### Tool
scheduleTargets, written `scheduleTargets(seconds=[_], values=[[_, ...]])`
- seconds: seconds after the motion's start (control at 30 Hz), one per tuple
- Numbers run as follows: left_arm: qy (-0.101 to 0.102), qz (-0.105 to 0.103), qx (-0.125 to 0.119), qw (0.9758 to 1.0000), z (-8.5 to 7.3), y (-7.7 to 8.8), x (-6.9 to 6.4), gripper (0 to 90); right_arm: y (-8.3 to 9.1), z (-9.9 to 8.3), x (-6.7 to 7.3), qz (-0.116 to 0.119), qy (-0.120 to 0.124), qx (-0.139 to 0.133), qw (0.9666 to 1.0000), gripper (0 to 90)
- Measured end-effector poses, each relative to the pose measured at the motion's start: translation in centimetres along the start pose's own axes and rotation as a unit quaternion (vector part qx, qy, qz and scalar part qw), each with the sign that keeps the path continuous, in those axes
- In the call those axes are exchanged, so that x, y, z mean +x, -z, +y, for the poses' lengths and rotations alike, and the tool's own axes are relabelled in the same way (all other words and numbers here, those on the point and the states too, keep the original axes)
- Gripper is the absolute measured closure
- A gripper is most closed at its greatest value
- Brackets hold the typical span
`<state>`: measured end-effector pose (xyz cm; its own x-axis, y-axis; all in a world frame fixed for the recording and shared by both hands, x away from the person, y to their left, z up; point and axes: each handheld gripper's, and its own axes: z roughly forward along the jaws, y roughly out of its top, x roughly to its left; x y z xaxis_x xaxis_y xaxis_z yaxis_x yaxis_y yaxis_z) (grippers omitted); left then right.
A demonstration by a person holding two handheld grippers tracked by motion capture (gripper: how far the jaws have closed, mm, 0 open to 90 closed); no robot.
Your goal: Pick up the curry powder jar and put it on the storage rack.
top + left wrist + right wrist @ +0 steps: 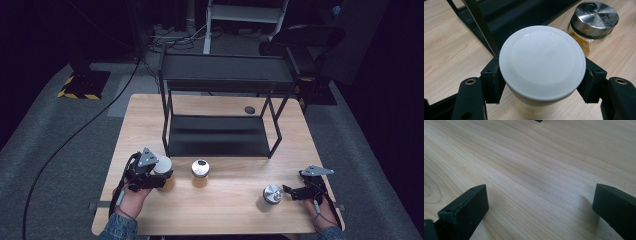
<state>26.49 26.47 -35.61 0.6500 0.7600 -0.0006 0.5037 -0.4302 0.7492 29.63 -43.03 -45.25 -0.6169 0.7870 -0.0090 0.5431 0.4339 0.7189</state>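
In the high view, a jar with a white lid (163, 165) stands near the table's front left, and my left gripper (162, 176) is shut on it. The left gripper view looks down on that white lid (541, 62), and the pads (492, 80) press the jar's sides just below it. A second jar with a steel lid (200, 169) and amber contents stands just to the right, also seen in the left gripper view (594, 16). A third steel-lidded jar (273, 194) stands at the front right. My right gripper (289, 192) is beside it, open, with bare wood between its jaws (540, 205).
A black two-tier metal rack (220, 135) stands at the middle and back of the wooden table (235, 210); its leg and lower shelf (481, 27) are close behind the held jar. A small dark disc (249, 109) lies at the back right. Black chairs and cables are beyond the table.
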Motion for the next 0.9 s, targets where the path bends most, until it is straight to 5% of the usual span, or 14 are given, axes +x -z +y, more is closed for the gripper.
scheduleTargets(seconds=[0.9], values=[[-0.016,-0.006,0.003,0.9998,5.0,0.4,0.2,33.7,0.0,0.0,0.0,0.0,0.0,0.0,1.0,0.1]])
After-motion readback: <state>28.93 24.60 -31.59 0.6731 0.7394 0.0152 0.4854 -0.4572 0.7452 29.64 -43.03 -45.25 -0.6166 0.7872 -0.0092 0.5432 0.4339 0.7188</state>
